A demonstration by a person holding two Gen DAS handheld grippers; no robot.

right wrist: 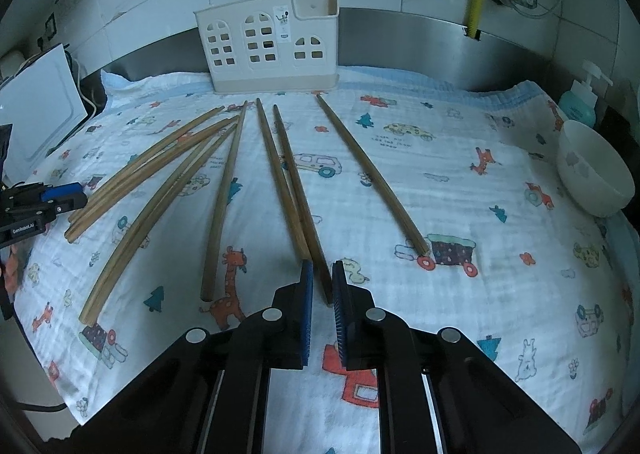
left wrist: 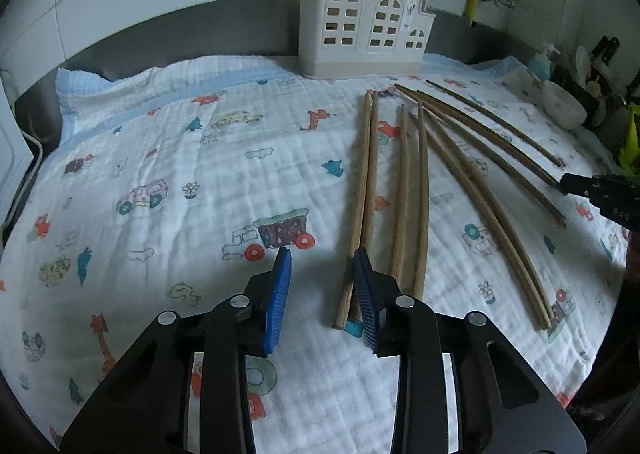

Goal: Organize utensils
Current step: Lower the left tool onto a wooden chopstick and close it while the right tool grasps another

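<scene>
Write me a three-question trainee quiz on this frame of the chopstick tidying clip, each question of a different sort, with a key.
1. True or false: the cream plastic utensil holder with window cut-outs already holds chopsticks.
2. Multiple choice: the long wooden chopsticks lie on A) the patterned white cloth, B) a metal tray, C) the white ceramic bowl.
3. Fill in: the blue-padded fingers of the left gripper stand ____, with nothing between them.

Key: 1 false, no chopsticks show in it; 2 A; 3 open.
</scene>
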